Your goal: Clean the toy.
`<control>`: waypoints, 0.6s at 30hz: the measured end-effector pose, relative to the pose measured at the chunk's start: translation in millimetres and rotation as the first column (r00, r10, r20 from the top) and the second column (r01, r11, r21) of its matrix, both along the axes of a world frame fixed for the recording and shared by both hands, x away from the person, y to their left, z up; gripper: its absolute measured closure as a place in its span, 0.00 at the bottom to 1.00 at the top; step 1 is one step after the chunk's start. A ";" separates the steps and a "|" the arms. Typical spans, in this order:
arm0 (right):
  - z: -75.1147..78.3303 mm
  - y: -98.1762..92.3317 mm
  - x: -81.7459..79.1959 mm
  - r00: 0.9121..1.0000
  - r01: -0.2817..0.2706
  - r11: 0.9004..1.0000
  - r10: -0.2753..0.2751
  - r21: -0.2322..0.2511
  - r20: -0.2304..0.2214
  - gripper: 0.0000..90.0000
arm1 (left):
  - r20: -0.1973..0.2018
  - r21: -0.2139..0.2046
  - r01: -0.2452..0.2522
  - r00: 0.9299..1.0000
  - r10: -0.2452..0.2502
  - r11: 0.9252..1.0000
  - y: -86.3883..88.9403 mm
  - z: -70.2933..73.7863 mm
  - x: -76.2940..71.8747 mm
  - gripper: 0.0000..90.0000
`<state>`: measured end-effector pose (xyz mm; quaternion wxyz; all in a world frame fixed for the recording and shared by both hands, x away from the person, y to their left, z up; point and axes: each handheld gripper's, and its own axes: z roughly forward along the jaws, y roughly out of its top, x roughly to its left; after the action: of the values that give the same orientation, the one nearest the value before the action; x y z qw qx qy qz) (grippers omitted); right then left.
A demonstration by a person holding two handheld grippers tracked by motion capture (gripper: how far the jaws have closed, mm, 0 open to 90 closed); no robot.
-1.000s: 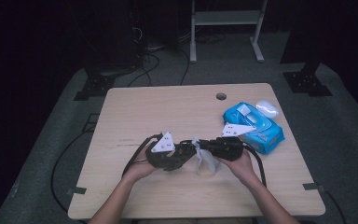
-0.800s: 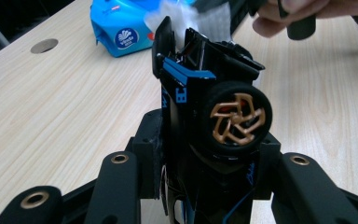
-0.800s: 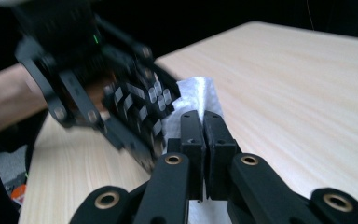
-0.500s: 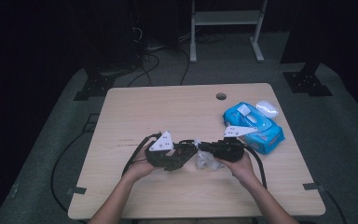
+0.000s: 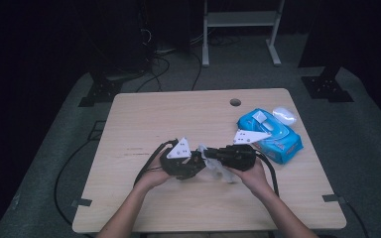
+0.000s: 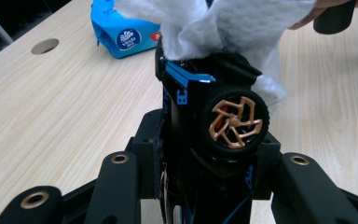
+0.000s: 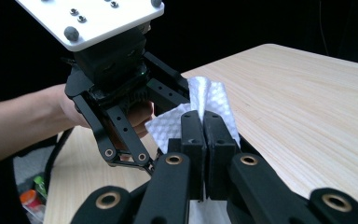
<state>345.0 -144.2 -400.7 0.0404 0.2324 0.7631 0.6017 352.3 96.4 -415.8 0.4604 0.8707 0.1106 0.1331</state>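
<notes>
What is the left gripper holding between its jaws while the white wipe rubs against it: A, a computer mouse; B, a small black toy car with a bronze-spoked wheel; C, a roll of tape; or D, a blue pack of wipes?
B: in the left gripper view the toy car, black with blue trim and a bronze-spoked wheel, sits clamped between the jaws, with the wipe draped over its top.

High view: evenly lit counter [image 5: 178,119] amid near-black surroundings, soft grain, no hard shadows. Gripper views: sharp centres, foreground fingers [image 7: 200,135] slightly soft toward 6 o'clock; dark background at 12 o'clock.
</notes>
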 end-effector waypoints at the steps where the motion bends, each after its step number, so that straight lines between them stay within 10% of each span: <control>1: -1.5 -2.0 1.0 1.000 0.007 1.000 -0.007 0.003 -0.007 0.97 | -0.006 -0.009 0.000 1.000 0.000 1.000 0.4 -0.7 0.2 0.63; 18: -33.8 -22.9 8.2 0.994 0.060 0.995 -0.067 -0.077 -0.088 0.97 | -0.072 0.120 -0.056 0.995 0.065 0.991 3.8 -17.6 13.7 0.68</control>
<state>353.2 -167.1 -434.5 0.0338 0.2819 0.7781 0.5603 366.0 100.2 -433.4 0.3995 0.8970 0.1461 0.1203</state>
